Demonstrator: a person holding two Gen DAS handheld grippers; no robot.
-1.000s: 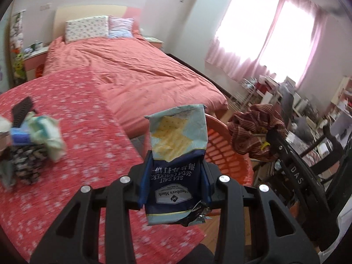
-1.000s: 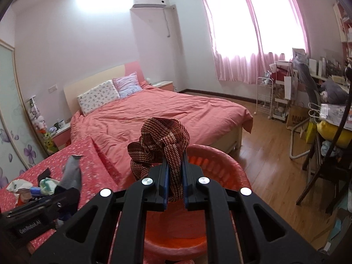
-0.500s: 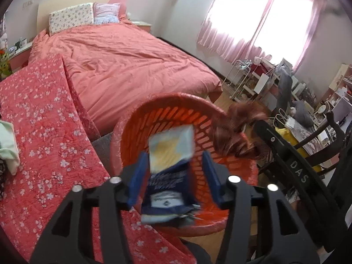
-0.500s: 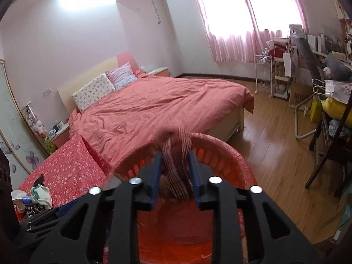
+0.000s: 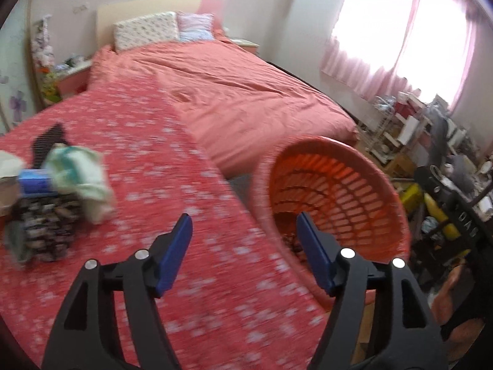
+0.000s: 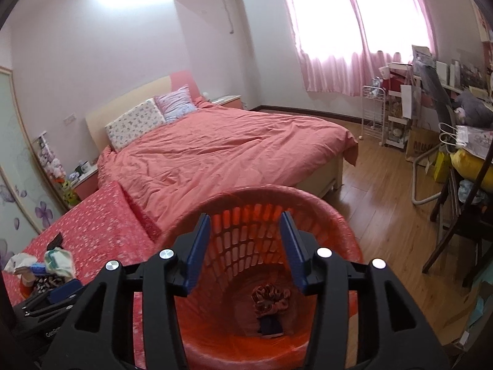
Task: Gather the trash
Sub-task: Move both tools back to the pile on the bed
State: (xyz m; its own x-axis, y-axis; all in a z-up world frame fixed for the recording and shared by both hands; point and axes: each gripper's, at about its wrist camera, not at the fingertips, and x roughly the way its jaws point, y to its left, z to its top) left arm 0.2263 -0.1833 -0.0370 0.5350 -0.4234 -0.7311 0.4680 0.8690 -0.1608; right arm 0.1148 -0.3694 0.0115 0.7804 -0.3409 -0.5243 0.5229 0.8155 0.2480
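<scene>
An orange slatted basket [image 6: 345, 234] stands beside the red floral table; it also shows in the left wrist view [image 5: 385, 185]. At its bottom lie a striped maroon cloth [image 6: 270, 299] and a dark blue cracker bag [image 6: 271, 323]. My right gripper [image 6: 245, 246] is open and empty above the basket mouth. My left gripper [image 5: 245, 246] is open and empty over the table edge, left of the basket. A pile of items [image 5: 55, 191] sits on the table [image 5: 154, 154] at the left: a pale green cloth, a blue object, a dark patterned piece.
A bed with a pink cover [image 6: 231, 154] lies behind the table. A dark chair [image 6: 456, 222] and a cluttered desk [image 6: 468, 141] stand at the right, on the wooden floor. A white wire rack [image 6: 372, 111] stands by the window.
Both grippers opened. The cracker bag and the striped cloth dropped into the basket. My left gripper swung left, back over the table.
</scene>
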